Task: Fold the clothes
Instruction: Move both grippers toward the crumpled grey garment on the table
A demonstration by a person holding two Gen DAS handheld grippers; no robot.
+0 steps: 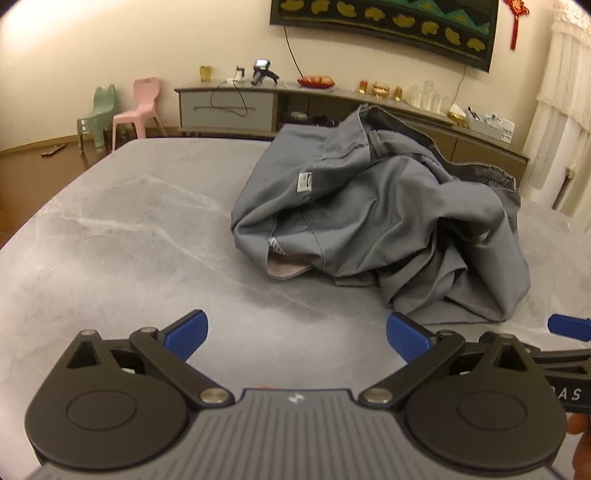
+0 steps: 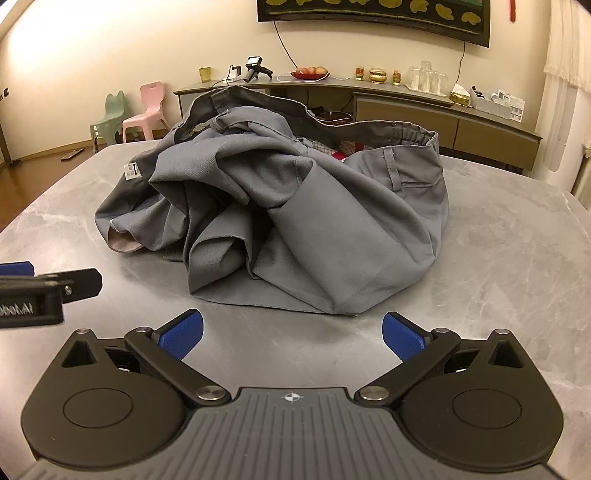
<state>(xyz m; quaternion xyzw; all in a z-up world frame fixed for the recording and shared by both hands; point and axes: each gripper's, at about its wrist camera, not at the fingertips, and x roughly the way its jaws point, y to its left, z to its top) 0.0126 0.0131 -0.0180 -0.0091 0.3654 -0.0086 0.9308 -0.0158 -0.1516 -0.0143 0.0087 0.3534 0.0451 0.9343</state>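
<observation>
A crumpled pair of grey trousers (image 1: 388, 221) lies in a heap on the grey marble table (image 1: 129, 229); the waistband with belt loops stands up at the back (image 2: 391, 129), and a white label (image 2: 132, 171) shows on the left side. My left gripper (image 1: 297, 334) hovers over bare table, short of the heap and to its left, open with nothing between its blue pads. My right gripper (image 2: 291, 332) faces the heap's near hem, open and empty too. The right gripper's blue tip (image 1: 569, 326) shows at the edge of the left wrist view, and the left gripper's (image 2: 16, 267) in the right wrist view.
Behind the table runs a long low sideboard (image 2: 406, 107) with a fruit plate, glasses, a handheld device and boxes. Two small plastic chairs, green (image 1: 98, 110) and pink (image 1: 142, 107), stand on the wooden floor at the left. A dark wall hanging (image 1: 388, 22) is above.
</observation>
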